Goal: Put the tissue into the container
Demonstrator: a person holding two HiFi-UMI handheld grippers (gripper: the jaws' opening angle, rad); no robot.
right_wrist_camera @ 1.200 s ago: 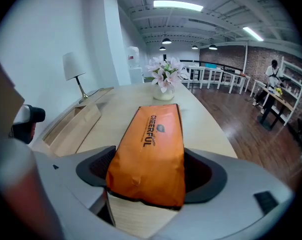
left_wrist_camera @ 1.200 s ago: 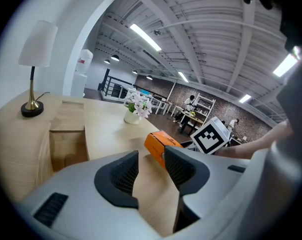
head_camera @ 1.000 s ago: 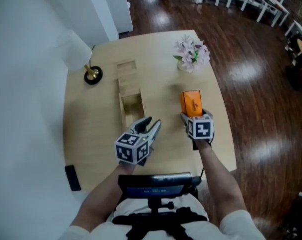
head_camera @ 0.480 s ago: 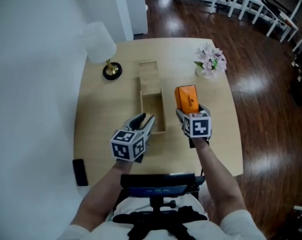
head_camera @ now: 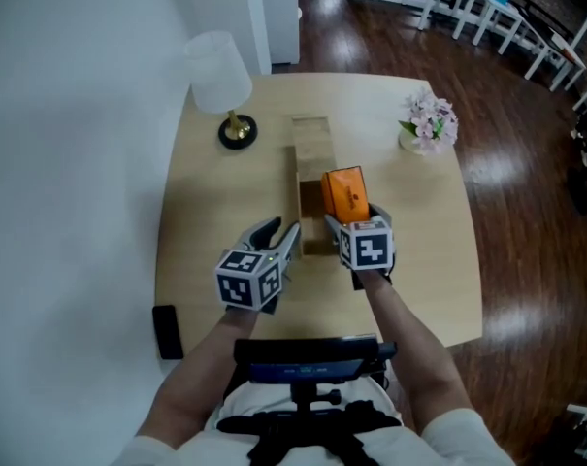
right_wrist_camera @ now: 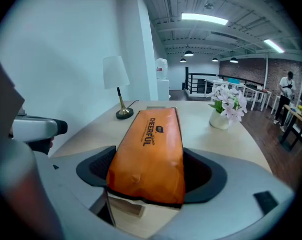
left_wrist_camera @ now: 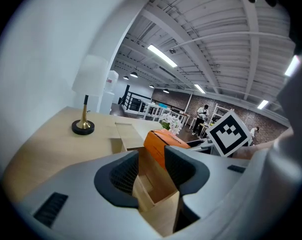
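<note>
Right gripper [head_camera: 349, 223] pinches the near end of the orange pack [head_camera: 345, 194] over the open box [head_camera: 310, 144], left gripper [head_camera: 278, 233] hovers spread at its near end, gripping nothing; best align the pack lengthwise with the box, then lower.

Head view looks steeply down from above on the whole worktop [head_camera: 206, 212]. Left gripper view and right gripper view ride low, close behind their own jaws, facing across it; all three share the lamp [head_camera: 218, 71] and the orange tissue pack [head_camera: 343, 192].
</note>
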